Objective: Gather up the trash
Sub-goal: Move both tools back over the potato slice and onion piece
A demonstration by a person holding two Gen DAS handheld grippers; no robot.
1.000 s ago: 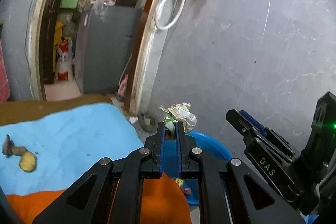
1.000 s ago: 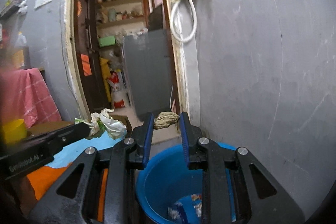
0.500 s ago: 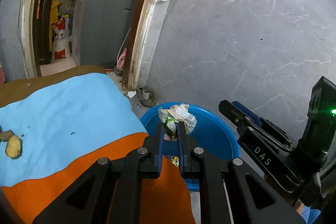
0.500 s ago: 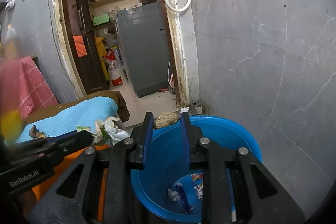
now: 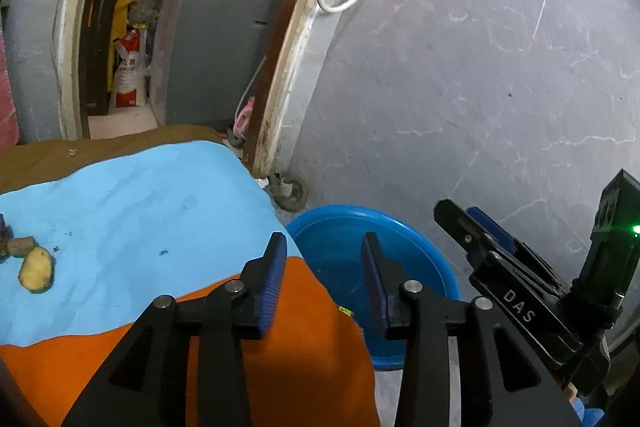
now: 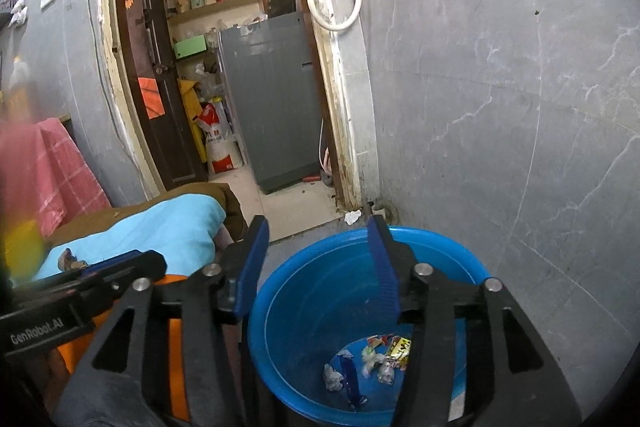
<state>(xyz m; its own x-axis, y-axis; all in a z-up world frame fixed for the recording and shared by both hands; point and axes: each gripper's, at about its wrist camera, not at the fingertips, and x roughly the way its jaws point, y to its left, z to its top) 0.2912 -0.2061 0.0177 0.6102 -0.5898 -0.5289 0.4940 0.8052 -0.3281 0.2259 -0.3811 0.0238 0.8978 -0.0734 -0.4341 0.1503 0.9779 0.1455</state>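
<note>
Grey marbled walls enclosed a blue-and-orange-covered desk (image 5: 132, 211) with a round blue plastic tub (image 6: 440, 251) on the floor beside it. Left claw (image 5: 324, 267) and right claw (image 6: 320, 259) both hung above the tub, jaws spread wide, gripping nothing. Crumpled wrappers and paper scraps (image 6: 372, 363) lay on the tub's bottom. A yellowish peel-like scrap (image 5: 36, 269) remained on the blue cloth; judged light, soft and easily crushed, best pinched across its middle.
</note>
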